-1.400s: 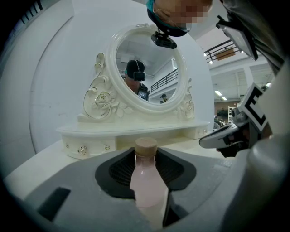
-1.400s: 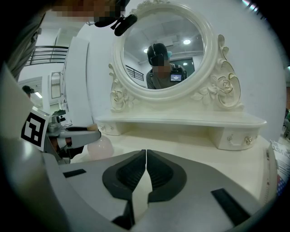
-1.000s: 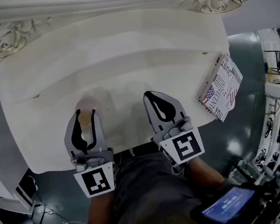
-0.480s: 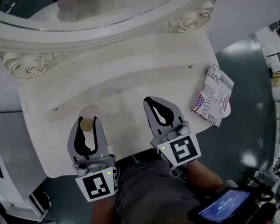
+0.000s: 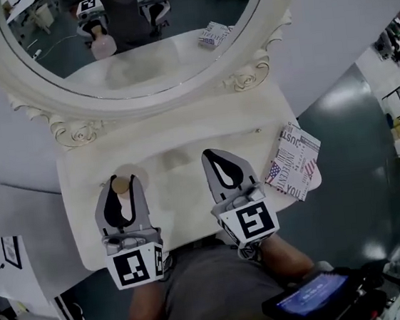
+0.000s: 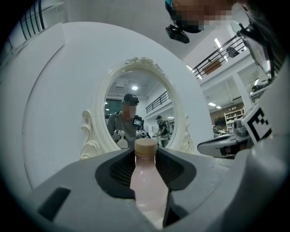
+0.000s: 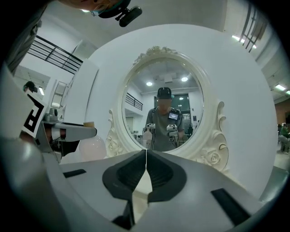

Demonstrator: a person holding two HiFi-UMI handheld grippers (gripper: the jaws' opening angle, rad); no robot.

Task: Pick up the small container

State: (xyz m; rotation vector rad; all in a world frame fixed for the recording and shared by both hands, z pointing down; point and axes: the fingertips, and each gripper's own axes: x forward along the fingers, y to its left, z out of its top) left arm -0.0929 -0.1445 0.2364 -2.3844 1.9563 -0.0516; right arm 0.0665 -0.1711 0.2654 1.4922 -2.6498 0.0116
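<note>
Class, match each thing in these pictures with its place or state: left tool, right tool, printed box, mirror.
Things:
1 left tool
2 right tool
3 printed box
4 mirror

Place or state:
a shut, empty
b at the right edge of the table
c shut on the pink bottle
d at the table's back

Pairs: 1-c, 2-a, 3-b, 4-d

Your small container (image 6: 147,190) is pale pink, its cap (image 6: 146,146) tan; the box (image 5: 292,161) shows stars, stripes, dark lettering.
</note>
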